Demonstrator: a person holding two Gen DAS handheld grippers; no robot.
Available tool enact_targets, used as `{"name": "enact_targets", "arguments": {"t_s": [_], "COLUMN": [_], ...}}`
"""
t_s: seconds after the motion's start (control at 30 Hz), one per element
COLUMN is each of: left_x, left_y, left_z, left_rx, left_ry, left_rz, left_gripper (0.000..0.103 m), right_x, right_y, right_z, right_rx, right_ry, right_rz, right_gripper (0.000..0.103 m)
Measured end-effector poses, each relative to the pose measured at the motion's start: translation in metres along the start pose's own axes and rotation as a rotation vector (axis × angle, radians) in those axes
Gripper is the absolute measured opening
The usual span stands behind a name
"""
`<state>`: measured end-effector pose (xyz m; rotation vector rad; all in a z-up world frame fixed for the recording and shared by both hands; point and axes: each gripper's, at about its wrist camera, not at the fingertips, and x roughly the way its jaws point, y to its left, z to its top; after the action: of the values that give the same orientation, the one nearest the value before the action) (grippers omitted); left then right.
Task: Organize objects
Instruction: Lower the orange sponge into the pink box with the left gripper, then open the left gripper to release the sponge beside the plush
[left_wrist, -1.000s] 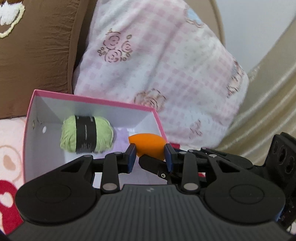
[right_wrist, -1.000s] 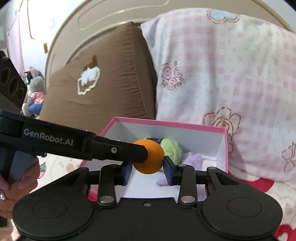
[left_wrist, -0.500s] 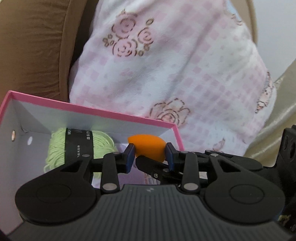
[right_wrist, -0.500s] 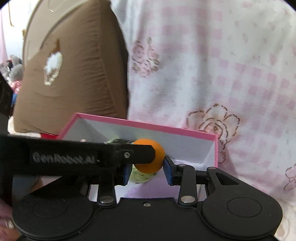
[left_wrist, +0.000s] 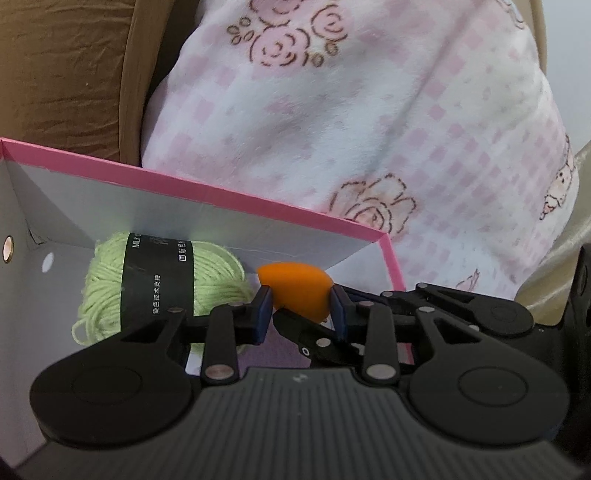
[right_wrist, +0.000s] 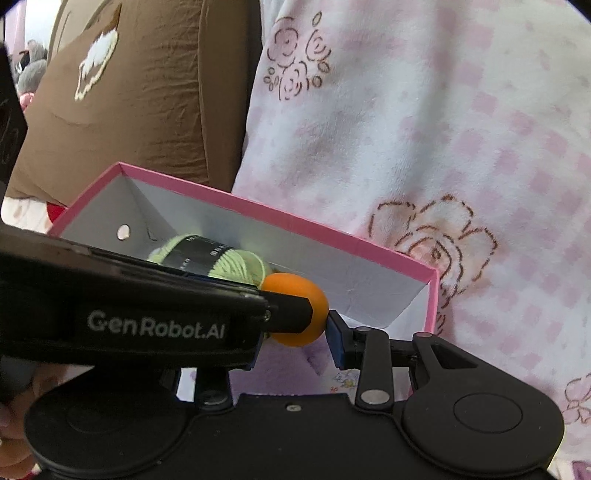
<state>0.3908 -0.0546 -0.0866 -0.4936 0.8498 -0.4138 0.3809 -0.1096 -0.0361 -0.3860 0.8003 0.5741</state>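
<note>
Ahead of me: big plush pillow (left_wrist: 369, 129), white with pink checks and brown-outlined roses, fills most of both views. Left of it, touching, brown cushion (right_wrist: 147, 92) with creased fabric and white embroidered motif (shape unclear). Beige curved headboard (left_wrist: 554, 258) peeks behind pillow at far right in my left view. Pale wall (left_wrist: 569, 55) above it. Far left in my right view, grey soft toy (right_wrist: 33, 70), blurred. Light soft, even.

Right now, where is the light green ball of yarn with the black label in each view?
Left wrist: light green ball of yarn, left of centre, inside the pink-rimmed box.
Right wrist: the yarn, centre-left, partly hidden behind the other gripper.
Shared landmark: orange egg-shaped sponge, beside it.
</note>
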Motion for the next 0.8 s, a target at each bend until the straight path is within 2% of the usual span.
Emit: {"name": "enact_targets", "arguments": {"t_s": [0.23,0.4,0.5,0.57,0.63,0.8], "left_x": [0.001,0.004,0.008,0.003,-0.012,-0.039], "left_y": [0.004,0.003,-0.002,-0.006,-0.011,-0.016], "left_z": [-0.002,0.000,0.000,0.000,0.000,0.003], "left_rx": [-0.019,-0.021,0.007,0.045,0.071,0.109], "left_ry": [0.032,0.019,0.015,0.037,0.029,0.058], "left_rz": [0.006,0.014,0.070,0.127,0.133,0.179], "left_gripper": [0.028,0.029,0.028,0.027,0.027,0.027], "right_x": [0.010,0.009,0.009,0.005,-0.003,-0.034], "right_y": [0.002,0.000,-0.003,-0.004,-0.002,0.008], "right_z": [0.003,0.001,0.000,-0.001,-0.005,-0.020], "right_rx": [-0.087,-0.105,-0.085,-0.082,-0.081,-0.093], "right_ry": [0.046,0.028,0.029,0.021,0.009,-0.032], "right_rz": [0.012,0.013,-0.009,-0.024,-0.026,-0.009], "right_gripper": [0.041,0.042,0.044,0.054,0.066,0.068]}}
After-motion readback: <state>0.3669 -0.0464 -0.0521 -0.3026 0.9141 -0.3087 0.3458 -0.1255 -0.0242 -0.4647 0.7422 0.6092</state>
